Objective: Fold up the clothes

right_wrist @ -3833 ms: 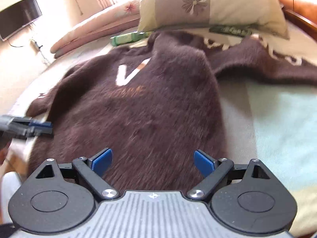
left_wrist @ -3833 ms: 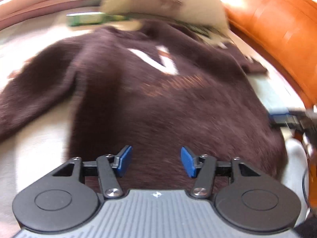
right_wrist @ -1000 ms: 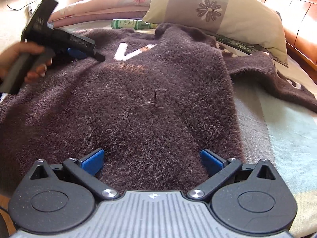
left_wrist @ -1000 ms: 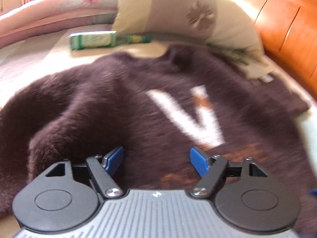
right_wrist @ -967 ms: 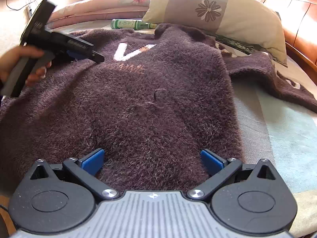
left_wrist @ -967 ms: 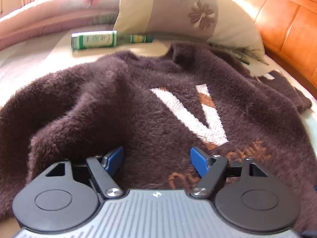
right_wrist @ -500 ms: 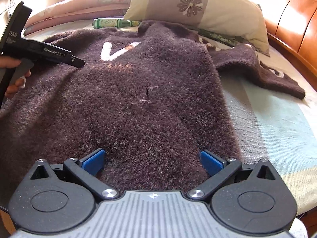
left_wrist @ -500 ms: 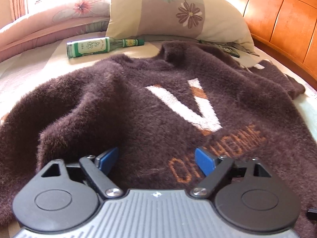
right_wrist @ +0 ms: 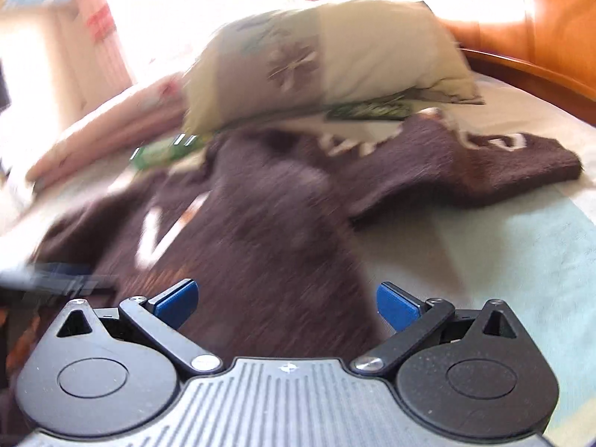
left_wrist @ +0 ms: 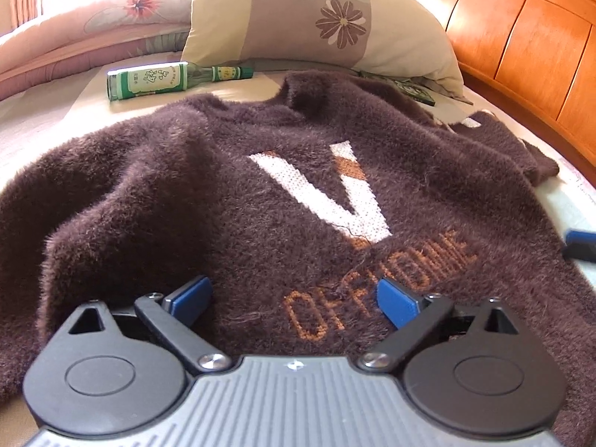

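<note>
A fuzzy dark brown sweater (left_wrist: 223,201) with a white V and orange lettering lies front up on the bed. My left gripper (left_wrist: 294,300) hovers low over its chest, open, nothing between the blue pads. In the blurred right wrist view the same sweater (right_wrist: 268,260) fills the middle, its right sleeve (right_wrist: 484,164) stretched out toward the headboard side. My right gripper (right_wrist: 285,301) is open above the sweater's body near its right edge. The right gripper's blue tip (left_wrist: 579,240) shows at the right edge of the left wrist view.
A green glass bottle (left_wrist: 164,80) lies on the sheet behind the collar. A floral pillow (left_wrist: 320,26) leans against the orange wooden headboard (left_wrist: 521,48), with a dark green packet (left_wrist: 409,91) under its edge. Bare light sheet (right_wrist: 503,260) spreads right of the sweater.
My right gripper has swung forward and toward the sleeve side, blurring its view. The left gripper crept forward up the chest. Both stayed open.
</note>
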Motion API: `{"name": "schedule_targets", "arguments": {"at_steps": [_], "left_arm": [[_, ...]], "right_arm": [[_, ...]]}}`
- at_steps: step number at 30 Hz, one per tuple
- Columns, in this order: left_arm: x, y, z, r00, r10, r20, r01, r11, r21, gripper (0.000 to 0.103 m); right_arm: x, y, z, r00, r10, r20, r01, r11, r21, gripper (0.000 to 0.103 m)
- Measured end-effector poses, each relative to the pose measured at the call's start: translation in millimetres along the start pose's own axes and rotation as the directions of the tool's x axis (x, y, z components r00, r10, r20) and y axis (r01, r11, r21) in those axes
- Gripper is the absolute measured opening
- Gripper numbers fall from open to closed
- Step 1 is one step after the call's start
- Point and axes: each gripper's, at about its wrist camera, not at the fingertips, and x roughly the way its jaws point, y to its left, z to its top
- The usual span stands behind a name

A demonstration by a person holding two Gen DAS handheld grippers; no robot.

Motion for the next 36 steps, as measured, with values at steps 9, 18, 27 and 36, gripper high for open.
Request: {"name": "schedule_targets", "arguments": {"at_steps": [9, 18, 27, 36], "left_arm": [[10, 0, 5, 1.0, -0.007, 0.013, 0.007, 1.0, -0.018, 0.098], [16, -2, 6, 1.0, 0.002, 0.024, -0.002, 1.0, -0.004, 0.1], [16, -3, 5, 1.0, 0.006, 0.026, -0.006, 1.0, 0.016, 0.1], [17, -1, 4, 1.0, 0.004, 0.026, -0.004, 1.0, 0.021, 0.1]], "right_arm": [[67, -69, 43, 0.991, 0.128, 0.035, -0.133, 0.96, 0.246, 0.103], [98, -90, 78, 0.974, 0.15, 0.172, -0.194, 0.942, 0.273, 0.103], [63, -147, 110, 0.939, 0.012, 0.344, -0.151, 0.913, 0.379, 0.103], [28, -187, 162, 0.92, -0.186, 0.346, 0.061, 0.938, 0.341, 0.103]]}}
